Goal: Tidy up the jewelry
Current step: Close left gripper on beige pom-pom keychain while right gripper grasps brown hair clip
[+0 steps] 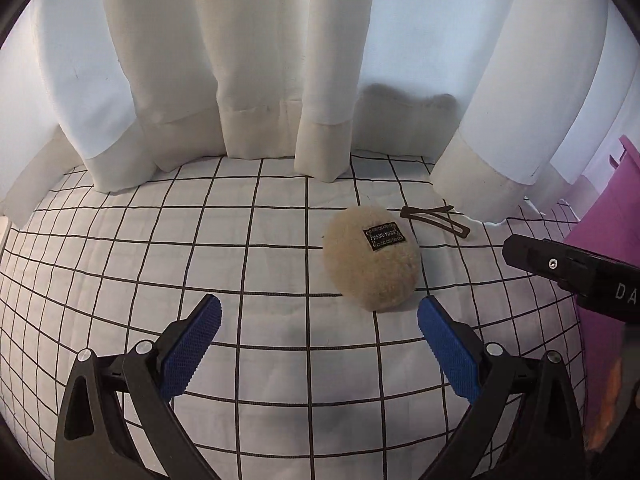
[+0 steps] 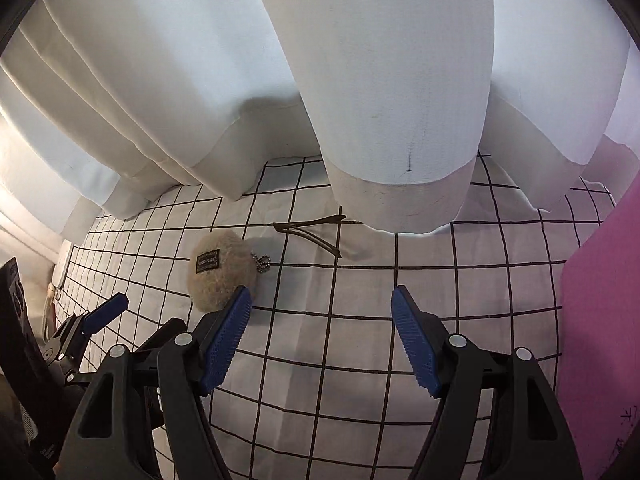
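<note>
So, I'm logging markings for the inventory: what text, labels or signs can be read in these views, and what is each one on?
"DA": white letters on the black body of the right gripper, cut off by the frame edge.
Black sewn label on the beige fuzzy pompom charm: pale lettering, too blurred to read.
Dark marks on the pink box: too small and partial to read.
</note>
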{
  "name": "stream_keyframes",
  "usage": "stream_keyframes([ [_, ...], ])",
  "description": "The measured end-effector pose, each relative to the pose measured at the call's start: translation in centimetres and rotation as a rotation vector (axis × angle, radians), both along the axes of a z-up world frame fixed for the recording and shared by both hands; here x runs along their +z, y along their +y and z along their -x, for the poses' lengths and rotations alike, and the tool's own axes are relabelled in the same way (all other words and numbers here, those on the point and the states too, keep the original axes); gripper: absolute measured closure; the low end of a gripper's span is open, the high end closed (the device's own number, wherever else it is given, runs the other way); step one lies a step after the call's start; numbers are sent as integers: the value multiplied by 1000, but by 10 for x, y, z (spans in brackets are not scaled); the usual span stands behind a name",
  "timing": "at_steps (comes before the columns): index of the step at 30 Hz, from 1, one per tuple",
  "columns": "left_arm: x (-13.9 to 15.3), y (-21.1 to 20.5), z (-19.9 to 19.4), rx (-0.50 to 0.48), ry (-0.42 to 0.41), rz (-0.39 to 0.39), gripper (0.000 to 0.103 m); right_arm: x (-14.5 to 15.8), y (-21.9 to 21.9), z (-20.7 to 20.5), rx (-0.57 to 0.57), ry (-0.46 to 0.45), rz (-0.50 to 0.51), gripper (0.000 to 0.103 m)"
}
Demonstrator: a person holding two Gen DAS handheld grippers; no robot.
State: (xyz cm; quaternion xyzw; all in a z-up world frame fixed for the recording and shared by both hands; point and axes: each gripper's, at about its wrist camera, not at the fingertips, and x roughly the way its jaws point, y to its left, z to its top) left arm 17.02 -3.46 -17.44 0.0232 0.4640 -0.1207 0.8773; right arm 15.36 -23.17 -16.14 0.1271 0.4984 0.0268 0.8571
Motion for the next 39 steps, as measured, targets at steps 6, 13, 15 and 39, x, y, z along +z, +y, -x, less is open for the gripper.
stream_keyframes([
  [6,-12,-13,-13,-20,-6,-33,6,-26,3,-26,30,37,14,34],
  [13,-23,-21,-21,-34,8,-31,6,-40,0,-50,50,51,47,34],
  [15,-25,-24,-22,-46,0,-37,6,-41,1,-55,69,45,57,34],
  [39,-49,-43,-56,-83,-16,-71,18,-53,35,-98,172,-7,250,35],
])
